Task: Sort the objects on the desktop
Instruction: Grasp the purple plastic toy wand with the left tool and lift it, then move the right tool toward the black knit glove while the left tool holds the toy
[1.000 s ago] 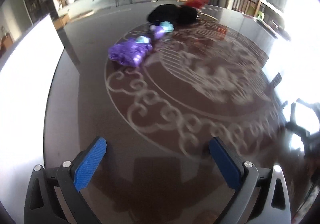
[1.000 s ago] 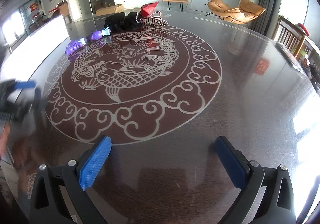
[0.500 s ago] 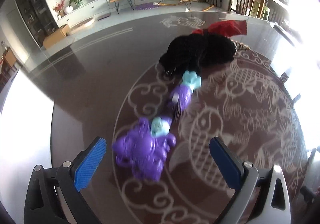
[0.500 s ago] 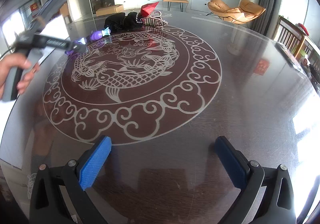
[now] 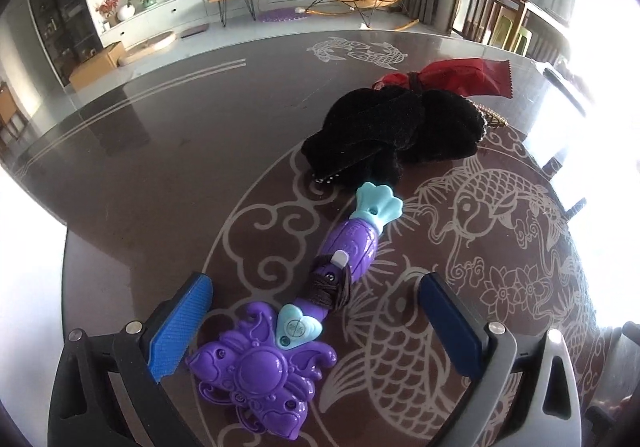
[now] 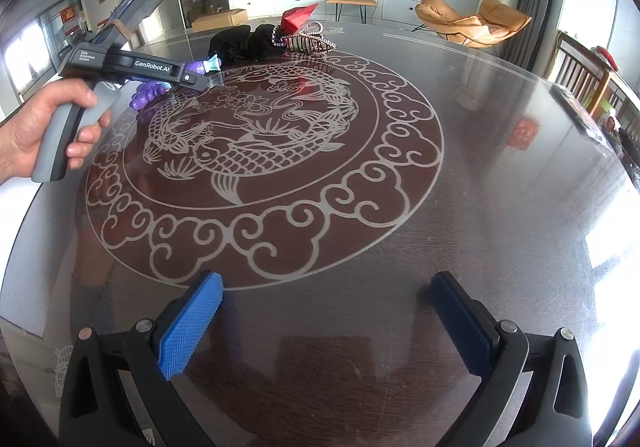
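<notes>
A purple toy wand (image 5: 304, 311) with a teal tail end and teal heart lies on the dark table (image 5: 160, 167). Its ornate purple head lies between the fingers of my open left gripper (image 5: 316, 323), nearer the left finger. Beyond it lie a black fuzzy item (image 5: 392, 131) and a red cloth piece (image 5: 452, 75). In the right wrist view the left gripper body (image 6: 132, 65) hangs over the wand (image 6: 152, 91), with the black item (image 6: 248, 43), red piece (image 6: 296, 17) and a beaded metal basket (image 6: 312, 41) behind. My right gripper (image 6: 324, 323) is open and empty over the table's near part.
The round table carries a fish-and-cloud pattern (image 6: 260, 143). A hand (image 6: 44, 127) holds the left gripper at the table's left side. Wooden chairs (image 6: 588, 75) stand at the right edge. A red tag's reflection (image 6: 524, 133) shows on the glass.
My left gripper has moved forward and down to the purple wand, which now lies between its open fingers. My right gripper has not moved.
</notes>
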Demonstrator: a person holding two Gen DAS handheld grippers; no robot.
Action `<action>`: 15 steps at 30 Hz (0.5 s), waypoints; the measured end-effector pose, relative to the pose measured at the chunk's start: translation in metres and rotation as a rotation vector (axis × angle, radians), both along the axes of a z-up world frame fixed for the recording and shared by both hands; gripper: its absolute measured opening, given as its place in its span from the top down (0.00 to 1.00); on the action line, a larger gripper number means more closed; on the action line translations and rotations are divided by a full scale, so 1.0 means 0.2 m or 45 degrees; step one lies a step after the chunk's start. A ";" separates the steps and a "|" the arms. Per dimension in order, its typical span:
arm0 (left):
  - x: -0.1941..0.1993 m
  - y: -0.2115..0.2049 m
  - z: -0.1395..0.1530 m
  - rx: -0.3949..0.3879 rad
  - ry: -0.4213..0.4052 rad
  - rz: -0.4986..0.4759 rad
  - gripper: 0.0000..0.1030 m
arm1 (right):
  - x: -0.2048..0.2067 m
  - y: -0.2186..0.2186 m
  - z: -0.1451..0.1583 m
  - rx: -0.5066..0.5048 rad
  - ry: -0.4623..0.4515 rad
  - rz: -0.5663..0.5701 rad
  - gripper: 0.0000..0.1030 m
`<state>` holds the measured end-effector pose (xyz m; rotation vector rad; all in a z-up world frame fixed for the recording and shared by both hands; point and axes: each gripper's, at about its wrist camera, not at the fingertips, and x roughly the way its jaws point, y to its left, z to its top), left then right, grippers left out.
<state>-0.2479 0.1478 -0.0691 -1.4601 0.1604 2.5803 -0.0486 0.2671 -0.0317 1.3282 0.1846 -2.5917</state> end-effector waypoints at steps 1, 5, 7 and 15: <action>0.01 -0.01 0.00 0.004 0.018 0.018 0.12 | 0.00 0.00 0.00 0.000 0.000 0.000 0.00; 0.02 -0.05 0.02 0.016 0.086 0.112 0.53 | 0.00 0.00 0.00 0.000 0.000 0.000 0.00; 0.05 -0.07 0.03 0.017 0.092 0.141 0.59 | 0.00 0.00 0.00 0.000 0.000 0.000 0.00; 0.42 -0.16 0.01 0.011 0.112 0.357 0.59 | 0.00 0.00 0.00 0.000 0.000 0.000 0.00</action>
